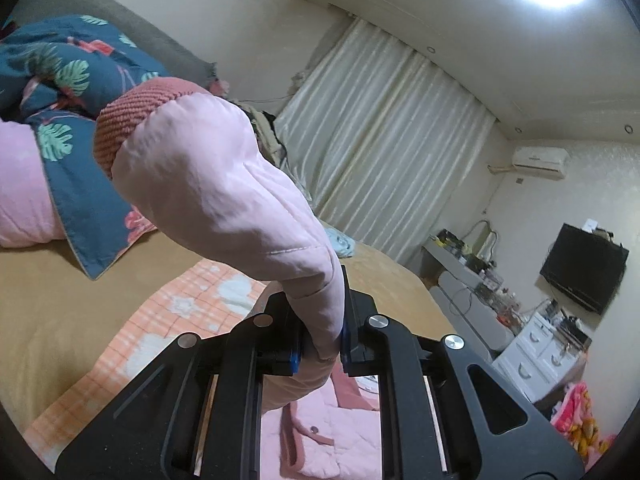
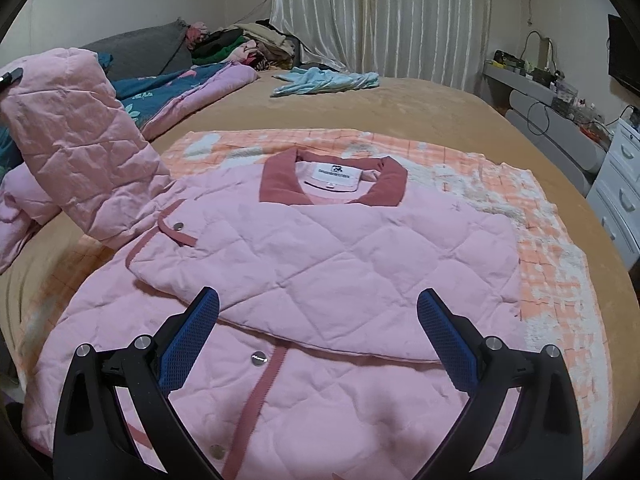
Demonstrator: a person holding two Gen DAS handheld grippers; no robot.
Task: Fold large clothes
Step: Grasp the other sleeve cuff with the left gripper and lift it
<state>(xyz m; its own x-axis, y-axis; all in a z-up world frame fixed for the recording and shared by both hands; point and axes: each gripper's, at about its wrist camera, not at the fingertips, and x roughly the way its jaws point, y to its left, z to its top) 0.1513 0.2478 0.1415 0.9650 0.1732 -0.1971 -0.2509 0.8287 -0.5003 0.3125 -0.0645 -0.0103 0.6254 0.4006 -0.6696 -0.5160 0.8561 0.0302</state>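
Observation:
A pink quilted jacket [image 2: 320, 264] with a dark pink collar [image 2: 276, 184] lies front up on an orange checked blanket [image 2: 552, 280] on the bed. Its right side is folded over the chest. My left gripper [image 1: 320, 344] is shut on the jacket's left sleeve [image 1: 224, 200] and holds it up in the air, ribbed cuff [image 1: 132, 120] uppermost. The raised sleeve also shows at the left of the right wrist view [image 2: 80, 152]. My right gripper [image 2: 320, 344] is open and empty, just above the jacket's lower front.
The bed has a tan cover [image 2: 440, 108]. A blue leaf-print quilt [image 1: 80, 92] and a clothes pile [image 2: 248, 48] lie at its head. A light blue garment [image 2: 324, 80] lies at the far side. A desk [image 2: 560, 120] and white drawers [image 2: 624, 184] stand at the right.

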